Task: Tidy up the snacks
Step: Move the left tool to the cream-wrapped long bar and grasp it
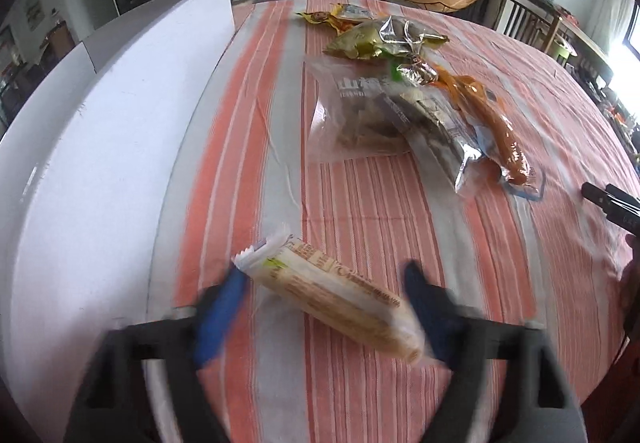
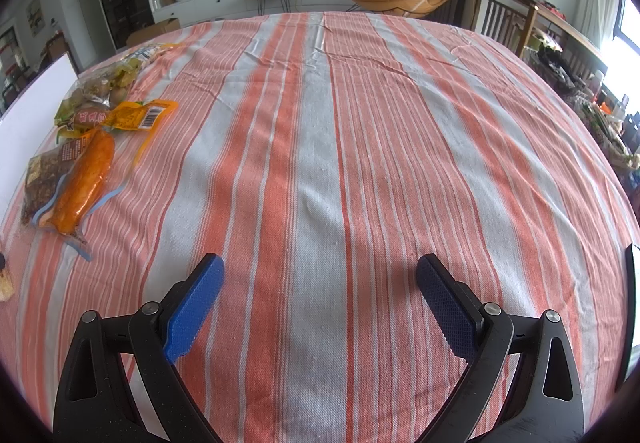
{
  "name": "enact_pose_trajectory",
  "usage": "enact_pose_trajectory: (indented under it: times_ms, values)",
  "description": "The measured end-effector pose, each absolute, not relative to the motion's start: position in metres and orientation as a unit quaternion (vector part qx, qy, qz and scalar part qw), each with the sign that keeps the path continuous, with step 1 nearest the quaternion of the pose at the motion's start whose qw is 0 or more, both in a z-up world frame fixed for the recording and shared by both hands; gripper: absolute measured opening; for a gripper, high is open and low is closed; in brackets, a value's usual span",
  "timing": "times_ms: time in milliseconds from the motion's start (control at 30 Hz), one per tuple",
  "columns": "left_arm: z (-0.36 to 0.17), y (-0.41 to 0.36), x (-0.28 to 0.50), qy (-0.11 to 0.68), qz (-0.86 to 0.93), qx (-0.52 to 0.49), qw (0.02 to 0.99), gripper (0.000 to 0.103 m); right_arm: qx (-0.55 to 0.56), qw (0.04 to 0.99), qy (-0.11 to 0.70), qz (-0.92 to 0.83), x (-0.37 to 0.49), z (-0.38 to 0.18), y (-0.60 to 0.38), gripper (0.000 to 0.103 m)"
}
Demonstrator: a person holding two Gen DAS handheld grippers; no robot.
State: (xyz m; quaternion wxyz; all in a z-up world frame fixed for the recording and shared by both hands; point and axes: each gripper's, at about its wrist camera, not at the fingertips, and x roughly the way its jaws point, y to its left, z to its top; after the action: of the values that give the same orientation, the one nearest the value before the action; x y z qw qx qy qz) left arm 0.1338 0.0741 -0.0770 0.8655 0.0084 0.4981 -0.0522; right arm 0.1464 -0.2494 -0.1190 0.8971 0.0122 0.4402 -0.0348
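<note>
In the left wrist view my left gripper (image 1: pixel 326 283) is open, its blue fingers on either side of a long tan cracker pack (image 1: pixel 332 301) that lies slanted on the striped tablecloth. Beyond it is a pile of snacks: a clear bag of dark snacks (image 1: pixel 384 119), an orange sausage pack (image 1: pixel 500 131), a green-gold foil bag (image 1: pixel 380 39) and a yellow packet (image 1: pixel 320 17). In the right wrist view my right gripper (image 2: pixel 320 271) is open and empty over bare cloth. The pile lies far left there, with the orange sausage pack (image 2: pixel 82 183) nearest.
A large white box (image 1: pixel 100 131) stands along the left side of the table. The striped tablecloth (image 2: pixel 360 123) covers the whole table. My right gripper's tip (image 1: pixel 608 199) shows at the right edge of the left wrist view. Chairs and a TV cabinet stand beyond the table.
</note>
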Motion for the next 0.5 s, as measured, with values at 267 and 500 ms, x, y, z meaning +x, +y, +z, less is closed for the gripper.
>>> enact_pose_trajectory:
  times_ms: [267,500]
  values:
    - [-0.097,0.073,0.141,0.486,-0.026,0.002,0.874,0.102,0.012,0.897,0.440,-0.035,0.146,-0.119,-0.249,0.099]
    - [-0.098,0.088,0.131,0.483,-0.008,-0.009,0.875,0.103,0.012,0.897,0.440,-0.035,0.146,-0.119,-0.249,0.099]
